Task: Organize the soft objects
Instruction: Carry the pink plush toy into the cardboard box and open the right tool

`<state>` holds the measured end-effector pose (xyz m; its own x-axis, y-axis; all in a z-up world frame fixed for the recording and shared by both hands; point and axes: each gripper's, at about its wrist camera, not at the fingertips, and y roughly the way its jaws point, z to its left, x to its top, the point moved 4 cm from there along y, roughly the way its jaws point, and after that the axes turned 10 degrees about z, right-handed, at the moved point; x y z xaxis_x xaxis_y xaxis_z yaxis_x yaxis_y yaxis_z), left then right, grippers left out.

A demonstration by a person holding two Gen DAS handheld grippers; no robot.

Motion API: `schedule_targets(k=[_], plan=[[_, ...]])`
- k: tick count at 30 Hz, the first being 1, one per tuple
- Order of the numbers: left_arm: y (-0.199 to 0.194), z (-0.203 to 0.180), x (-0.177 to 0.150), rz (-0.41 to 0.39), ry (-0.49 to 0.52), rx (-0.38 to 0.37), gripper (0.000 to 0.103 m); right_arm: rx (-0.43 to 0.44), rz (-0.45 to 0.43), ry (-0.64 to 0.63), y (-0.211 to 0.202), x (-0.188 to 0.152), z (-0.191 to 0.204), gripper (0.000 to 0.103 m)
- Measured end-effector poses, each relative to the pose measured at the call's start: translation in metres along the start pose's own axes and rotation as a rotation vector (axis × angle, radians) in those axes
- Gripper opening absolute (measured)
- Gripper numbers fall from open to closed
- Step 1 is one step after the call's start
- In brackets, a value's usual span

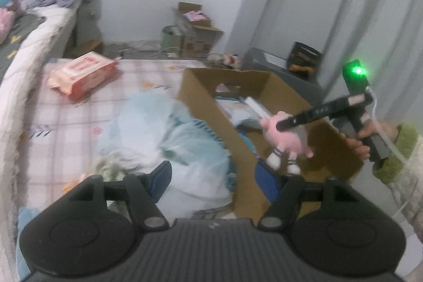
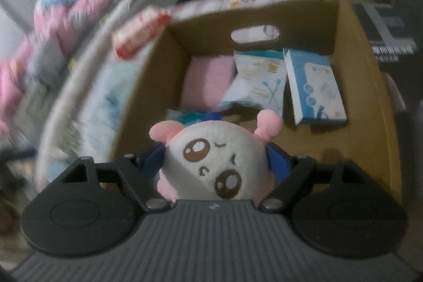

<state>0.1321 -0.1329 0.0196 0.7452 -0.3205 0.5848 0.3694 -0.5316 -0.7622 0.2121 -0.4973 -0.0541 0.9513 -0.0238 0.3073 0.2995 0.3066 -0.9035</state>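
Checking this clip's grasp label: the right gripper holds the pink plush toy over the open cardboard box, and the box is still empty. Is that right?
Not quite. The right gripper does hold the pink plush toy over the cardboard box, but the box is not empty: the right wrist view shows a blue-and-white carton, a white packet and something pink inside.

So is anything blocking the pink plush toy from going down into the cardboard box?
Nothing visible does. The right gripper holds the plush toy over the open cardboard box, with bare floor below it; the packets lie farther back.
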Motion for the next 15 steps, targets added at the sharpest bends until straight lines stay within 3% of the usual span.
schedule_targets(k=[4, 7, 15], plan=[[-0.006, 0.009, -0.005, -0.002, -0.024, 0.039, 0.071, -0.085, 0.067, -0.104, 0.039, 0.014, -0.001, 0.083], [-0.011, 0.014, -0.011, -0.001, -0.038, 0.055, 0.071, -0.1, 0.07, -0.123, 0.048, 0.018, 0.0, 0.083], [-0.013, 0.031, -0.022, 0.002, -0.054, 0.103, 0.072, -0.041, -0.022, 0.039, 0.024, 0.021, -0.015, 0.085]])
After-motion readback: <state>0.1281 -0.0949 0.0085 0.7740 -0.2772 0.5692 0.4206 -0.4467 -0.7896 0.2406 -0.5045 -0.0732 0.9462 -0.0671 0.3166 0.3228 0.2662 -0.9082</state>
